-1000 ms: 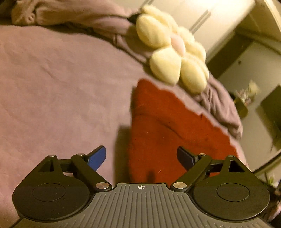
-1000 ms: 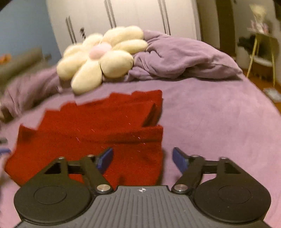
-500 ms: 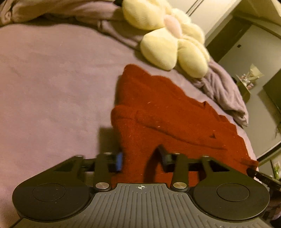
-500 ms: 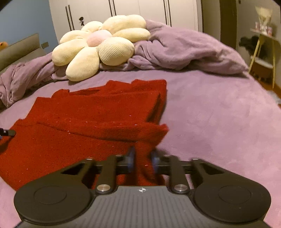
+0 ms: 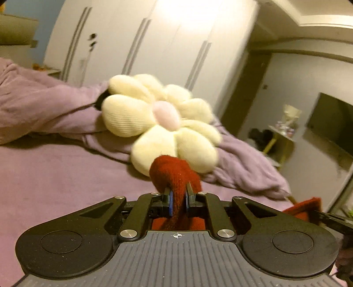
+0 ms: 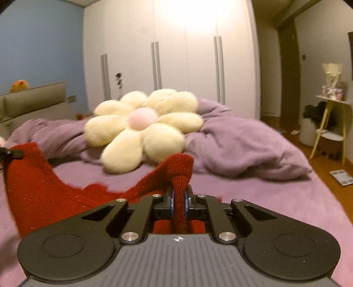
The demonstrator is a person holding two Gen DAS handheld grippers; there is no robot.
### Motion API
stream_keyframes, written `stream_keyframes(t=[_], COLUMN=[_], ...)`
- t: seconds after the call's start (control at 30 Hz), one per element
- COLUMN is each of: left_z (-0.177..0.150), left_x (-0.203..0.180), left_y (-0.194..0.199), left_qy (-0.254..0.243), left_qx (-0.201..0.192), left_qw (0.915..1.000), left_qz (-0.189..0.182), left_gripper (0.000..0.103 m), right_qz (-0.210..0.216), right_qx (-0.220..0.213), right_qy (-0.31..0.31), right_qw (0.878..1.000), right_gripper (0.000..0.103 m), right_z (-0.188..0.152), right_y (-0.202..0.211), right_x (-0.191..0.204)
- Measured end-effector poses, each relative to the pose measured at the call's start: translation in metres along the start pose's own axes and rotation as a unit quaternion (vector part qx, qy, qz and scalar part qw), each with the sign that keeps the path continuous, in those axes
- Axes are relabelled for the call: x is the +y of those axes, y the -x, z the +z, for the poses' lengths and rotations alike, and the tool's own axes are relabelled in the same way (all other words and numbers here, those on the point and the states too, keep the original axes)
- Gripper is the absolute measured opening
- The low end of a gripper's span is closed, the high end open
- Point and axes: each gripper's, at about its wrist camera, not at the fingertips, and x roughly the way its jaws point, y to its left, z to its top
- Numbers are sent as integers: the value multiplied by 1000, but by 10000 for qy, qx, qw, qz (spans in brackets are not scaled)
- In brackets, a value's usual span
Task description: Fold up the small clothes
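We see both views in warm, yellowish indoor light. The strongest glare sits at twelve o'clock, a washed-out patch on the white wardrobe doors (image 6: 198,44), bleaching their panels in the left wrist view too (image 5: 187,13). The flower pillow (image 5: 161,123) smears with motion blur, softest at its three o'clock petals. Fisheye distortion bends the wardrobe handles and walls toward the rims, and black corners vignette each frame. The side table (image 6: 331,123) at three o'clock stays dim and grainy.
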Motion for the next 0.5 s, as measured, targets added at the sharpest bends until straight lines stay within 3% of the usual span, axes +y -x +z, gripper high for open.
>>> stream_keyframes(t=[0.07, 0.2, 0.3, 0.37, 0.4, 0.43, 0.5], left_z=[-6, -44, -67, -73, -74, -72, -66], left_x=[10, 29, 37, 40, 41, 41, 40], left_y=[-37, -93, -104, -104, -104, -104, -102], left_qy=[58, 197, 168, 160, 166, 190, 264], left_qx=[281, 1264, 1472, 1420, 1388, 1371, 1302], left_qw=[9993, 9902, 9874, 9885, 9891, 9895, 9903], left_qz=[220, 555, 562, 490, 455, 411, 417], left_gripper=[12, 16, 45, 43, 35, 14, 11], right_qz=[-176, -355, -234, 12, 67, 94, 26], right_qx=[246, 1085, 1415, 1369, 1371, 1411, 1450], right_qy=[-200, -540, -729, -750, -697, -592, -442], right_qw=[9993, 9920, 9870, 9877, 9881, 9882, 9884], right_gripper=[8, 8, 17, 22, 22, 17, 8], right_z=[4, -20, -39, -46, -48, -49, -47], right_y=[-32, -90, -106, -106, -104, -106, -109], right_x=[-6, -24, -33, -34, -32, -29, -24])
